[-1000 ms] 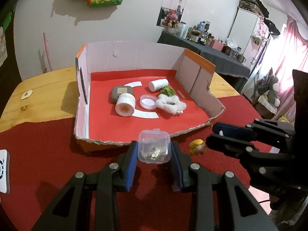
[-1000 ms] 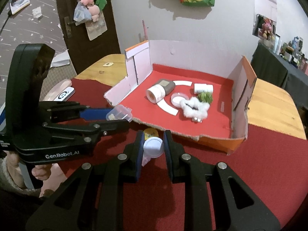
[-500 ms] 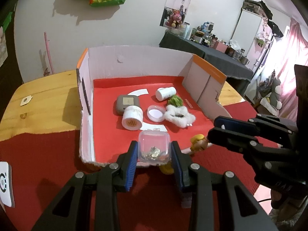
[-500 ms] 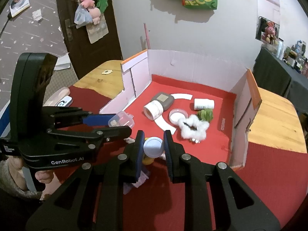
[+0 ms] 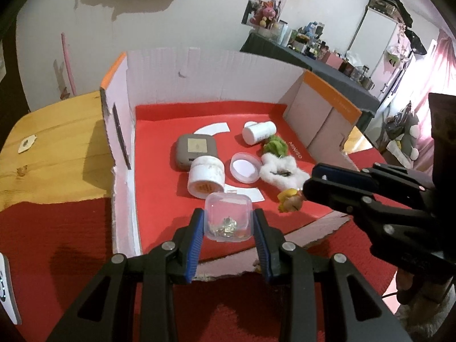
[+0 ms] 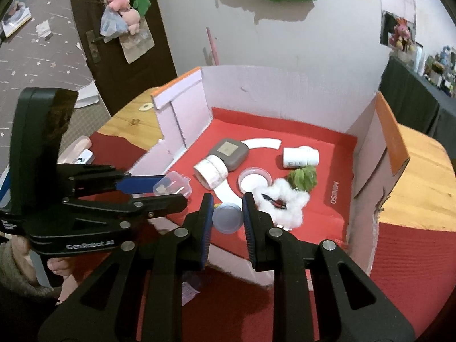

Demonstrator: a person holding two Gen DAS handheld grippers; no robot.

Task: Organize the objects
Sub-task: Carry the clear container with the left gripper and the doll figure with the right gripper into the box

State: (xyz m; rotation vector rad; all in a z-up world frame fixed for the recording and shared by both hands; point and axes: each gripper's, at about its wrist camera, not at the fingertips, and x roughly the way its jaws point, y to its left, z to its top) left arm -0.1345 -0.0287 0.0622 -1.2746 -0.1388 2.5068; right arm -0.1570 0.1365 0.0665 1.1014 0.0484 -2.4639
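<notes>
My left tool [image 5: 228, 225] is closed tight on a small clear lidded case [image 5: 228, 217] with bits of metal inside, held over the near edge of the open cardboard box [image 5: 216, 77] with the red floor. My right tool [image 6: 227, 216] is clamped on a small object with a round pale-blue cap [image 6: 227, 217], also above the box's near wall. Inside the box, from 12 to 2 o'clock of the left tool, I see a white jar [image 5: 206, 176] on its side, a grey case [image 5: 196, 152], a round lid [image 5: 245, 167] and a white fluffy scrunchie [image 5: 282, 173].
</notes>
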